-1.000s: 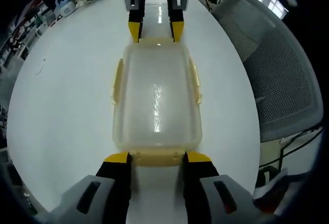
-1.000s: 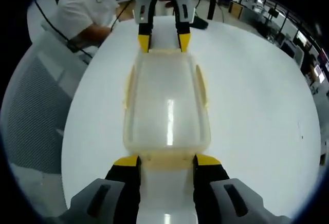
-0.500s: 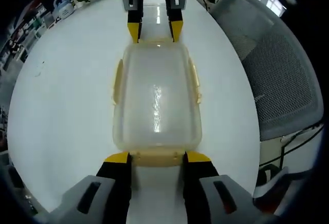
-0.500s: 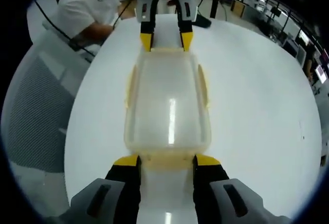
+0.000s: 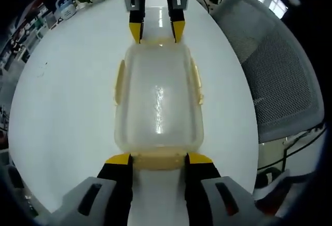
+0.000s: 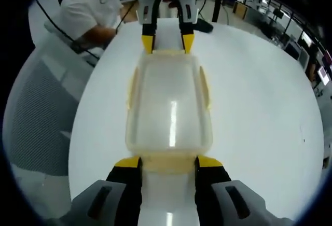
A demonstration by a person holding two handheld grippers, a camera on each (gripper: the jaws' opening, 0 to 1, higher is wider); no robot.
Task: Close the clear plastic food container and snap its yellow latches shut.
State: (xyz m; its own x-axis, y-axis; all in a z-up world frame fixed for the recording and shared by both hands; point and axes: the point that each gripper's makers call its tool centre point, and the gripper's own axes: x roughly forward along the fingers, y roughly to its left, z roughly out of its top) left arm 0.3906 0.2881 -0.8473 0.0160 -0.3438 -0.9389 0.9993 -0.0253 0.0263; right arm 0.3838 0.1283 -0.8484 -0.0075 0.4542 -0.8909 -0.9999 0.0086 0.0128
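A clear plastic food container [image 5: 158, 101] lies flat on a white table [image 5: 62, 107], its lid down over the body, with the two hand-held grippers set at its opposite short ends. In the left gripper view, the left hand-held gripper [image 5: 158, 159] has its jaws spread, one yellow-tipped finger at each side of the near yellow latch [image 5: 158, 160], the tips touching or just beside the container's end. At the far end, the right hand-held gripper [image 5: 155, 30] stands the same way, jaws apart, tips at the container's edge. Yellow latches also run along both long sides [image 5: 197, 83]. A grey mesh chair [image 5: 282, 75] stands beside the table.

In the right gripper view the arrangement is mirrored: the right hand-held gripper [image 6: 168, 162] is spread around its near latch [image 6: 168, 161], and the left hand-held gripper [image 6: 168, 43] faces it across the container [image 6: 168, 107]. Whether the end latches are fully snapped cannot be told. A person in a white shirt [image 6: 91, 11] sits near the table's far edge [image 6: 259, 107].
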